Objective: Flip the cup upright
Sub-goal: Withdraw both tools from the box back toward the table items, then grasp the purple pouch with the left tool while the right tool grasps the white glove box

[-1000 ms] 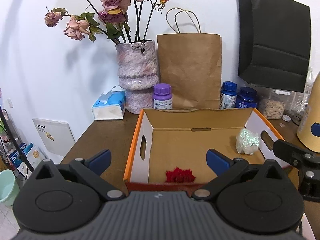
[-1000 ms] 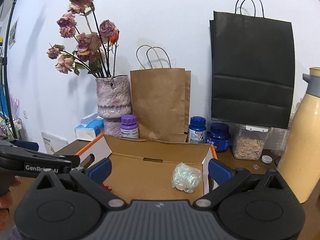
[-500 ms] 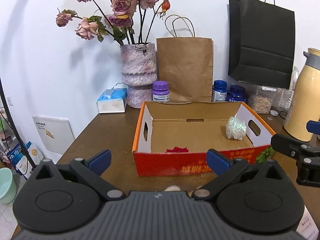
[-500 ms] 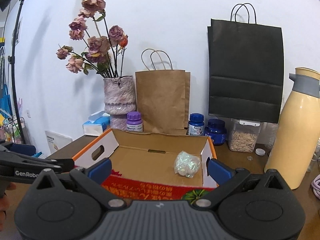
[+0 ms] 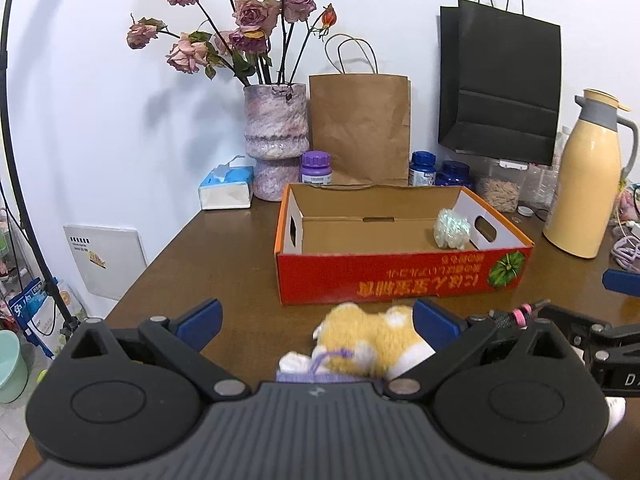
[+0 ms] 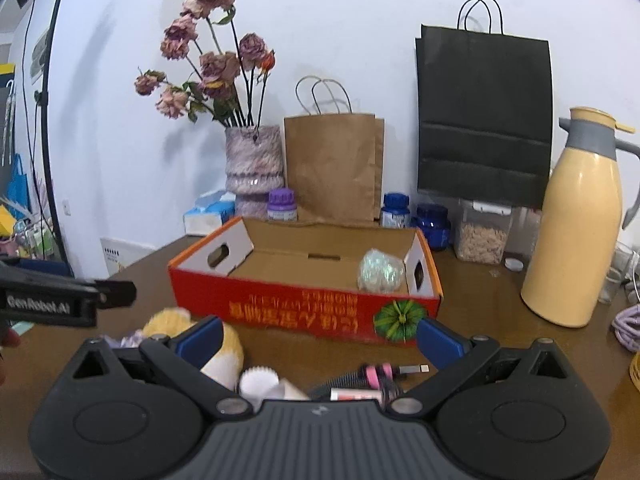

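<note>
Both tools have pulled back toward the table's (image 5: 240, 264) near edge, fingers apart and empty. The cup (image 6: 260, 382), a white fluted paper one, now shows lying near that edge beside the plush toy (image 5: 372, 340), so reaching for it looks next.

Plush toy (image 5: 372, 340) blocks table (image 5: 224, 264) before box (image 5: 400, 276).

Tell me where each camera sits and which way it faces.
Left wrist: on the left gripper, facing the white back wall over the wooden table; its open blue-tipped fingers frame a yellow-and-white plush toy; the right gripper enters at the right edge.
Right wrist: on the right gripper, facing the same wall; the left gripper enters at the left edge.
Shared: the red cardboard box and the crumpled iridescent cup inside.
</note>
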Demonstrator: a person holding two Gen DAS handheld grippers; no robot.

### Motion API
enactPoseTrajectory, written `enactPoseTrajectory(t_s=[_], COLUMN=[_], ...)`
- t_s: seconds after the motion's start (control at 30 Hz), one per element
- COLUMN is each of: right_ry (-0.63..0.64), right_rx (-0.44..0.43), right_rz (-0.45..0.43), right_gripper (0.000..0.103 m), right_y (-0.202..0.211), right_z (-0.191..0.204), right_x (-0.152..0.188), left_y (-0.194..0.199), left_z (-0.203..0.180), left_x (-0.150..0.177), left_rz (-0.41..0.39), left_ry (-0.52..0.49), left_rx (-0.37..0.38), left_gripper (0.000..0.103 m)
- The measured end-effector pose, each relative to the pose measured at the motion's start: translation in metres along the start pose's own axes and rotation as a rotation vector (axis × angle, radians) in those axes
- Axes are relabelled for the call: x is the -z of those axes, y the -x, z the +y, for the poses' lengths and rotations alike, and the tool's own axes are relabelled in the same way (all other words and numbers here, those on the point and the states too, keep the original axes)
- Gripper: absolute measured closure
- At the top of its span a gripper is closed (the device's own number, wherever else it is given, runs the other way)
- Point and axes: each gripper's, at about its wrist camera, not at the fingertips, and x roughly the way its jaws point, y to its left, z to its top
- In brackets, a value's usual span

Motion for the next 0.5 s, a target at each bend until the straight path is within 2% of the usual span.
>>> enactPoseTrajectory(t_s=[0.5], right_ry=[0.026], right_rx=[0.036], right_rz=[0.110], right_gripper=[0.000], right_y=[0.032], right_z=[-0.011], right_x=[0.063], left_y=[0.030], left_z=[0.012], left_x=[0.044], left_rz=[0.034], left_ry=[0.032], left_rx=[0.006], left_gripper=[0.000])
